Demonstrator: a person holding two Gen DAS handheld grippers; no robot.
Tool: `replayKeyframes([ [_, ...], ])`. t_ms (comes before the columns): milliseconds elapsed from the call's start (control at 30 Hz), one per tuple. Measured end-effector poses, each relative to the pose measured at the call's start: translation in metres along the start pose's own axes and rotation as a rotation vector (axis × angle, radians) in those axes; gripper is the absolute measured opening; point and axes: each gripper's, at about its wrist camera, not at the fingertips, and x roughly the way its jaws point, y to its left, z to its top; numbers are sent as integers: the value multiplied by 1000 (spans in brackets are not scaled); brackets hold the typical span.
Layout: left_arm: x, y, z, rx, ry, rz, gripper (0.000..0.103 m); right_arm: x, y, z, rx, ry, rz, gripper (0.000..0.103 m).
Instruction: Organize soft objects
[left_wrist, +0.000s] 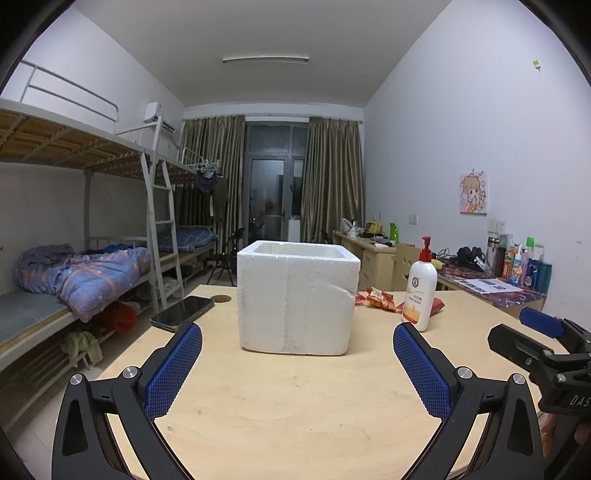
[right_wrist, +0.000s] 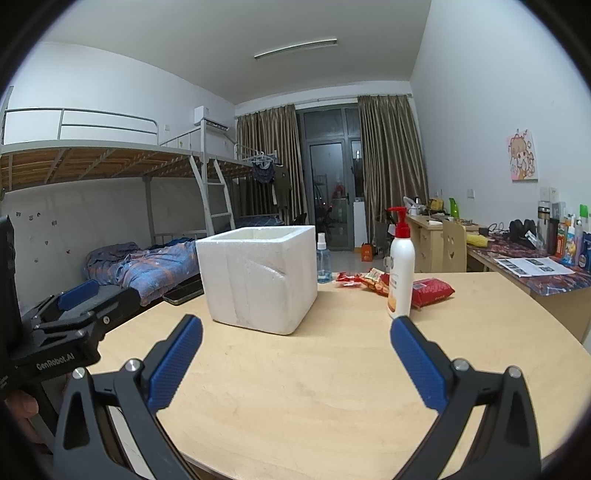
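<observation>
Both pairs of tongs hovered over the near edge of a pale wooden desk (left_wrist: 295, 398), side by side. The left tongs (left_wrist: 297, 363) stood wide apart and held nothing; the right tongs (right_wrist: 296, 356) were likewise spread and empty. Each pair appeared at the margin of the other's view.

A white foam box (left_wrist: 297, 299), open at the top, stood upright near the middle of the desk, directly ahead of the left tongs; its interior could not be seen. To its right stood a white pump bottle (right_wrist: 400, 266) with a red dispenser, upright. Behind that bottle lay the soft items: a red snack packet (right_wrist: 432, 291) flat on the desk, and beside it a smaller crumpled red-and-yellow packet (right_wrist: 371, 278), both outside the box and well apart from either pair of tongs. A small clear spray bottle (right_wrist: 323, 260) stood just behind the box's right corner. A dark phone (left_wrist: 183, 312) lay flat at the desk's left edge, left of the box. A bunk bed (left_wrist: 85, 269) with a blue quilt lined the left wall.
</observation>
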Motion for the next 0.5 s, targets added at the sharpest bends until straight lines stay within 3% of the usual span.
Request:
replayKeyframes([
  [500,0,0,1,18,6,0,103,4,0,-1,2,18,-2,103],
])
